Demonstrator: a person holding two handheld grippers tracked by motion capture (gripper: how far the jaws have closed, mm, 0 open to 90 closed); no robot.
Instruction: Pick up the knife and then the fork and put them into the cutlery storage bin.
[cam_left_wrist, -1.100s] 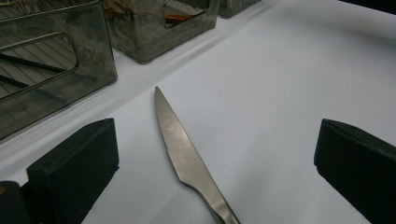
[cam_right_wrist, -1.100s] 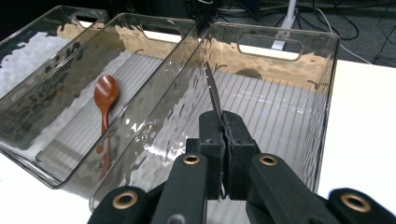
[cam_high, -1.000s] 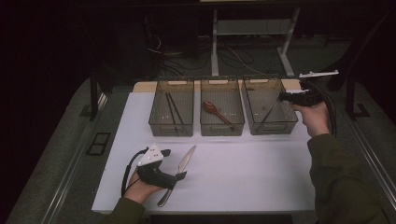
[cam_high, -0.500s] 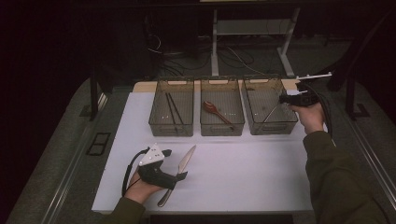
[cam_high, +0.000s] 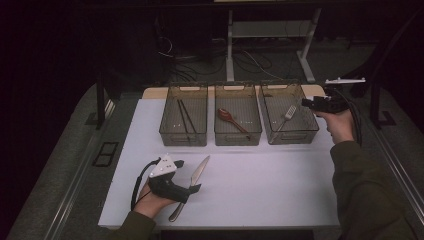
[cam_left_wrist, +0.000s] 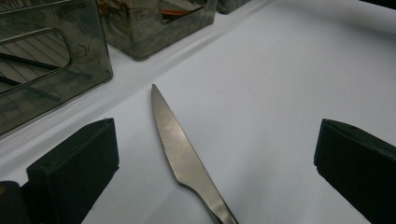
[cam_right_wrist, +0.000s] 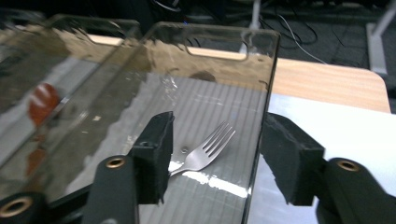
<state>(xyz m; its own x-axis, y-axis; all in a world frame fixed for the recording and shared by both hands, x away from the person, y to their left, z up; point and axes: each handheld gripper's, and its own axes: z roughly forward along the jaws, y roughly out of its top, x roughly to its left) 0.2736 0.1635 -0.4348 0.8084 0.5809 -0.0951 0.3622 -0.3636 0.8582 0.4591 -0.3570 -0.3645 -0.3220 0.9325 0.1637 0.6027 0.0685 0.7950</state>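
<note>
While the left gripper (cam_high: 191, 176) is held wide open around a table knife (cam_left_wrist: 184, 154) at lower left, the right gripper (cam_right_wrist: 215, 158), also open, is poised at upper right over the bin (cam_high: 290, 135) containing a fork (cam_right_wrist: 205, 150).

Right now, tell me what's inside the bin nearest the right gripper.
A single metal fork lies flat on the ribbed floor of the clear bin, tines pointing away. The right gripper hides the handle's end.

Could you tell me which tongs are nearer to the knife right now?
Left. The left tongs are open around the knife; the right tongs are at the fork's bin.
</note>
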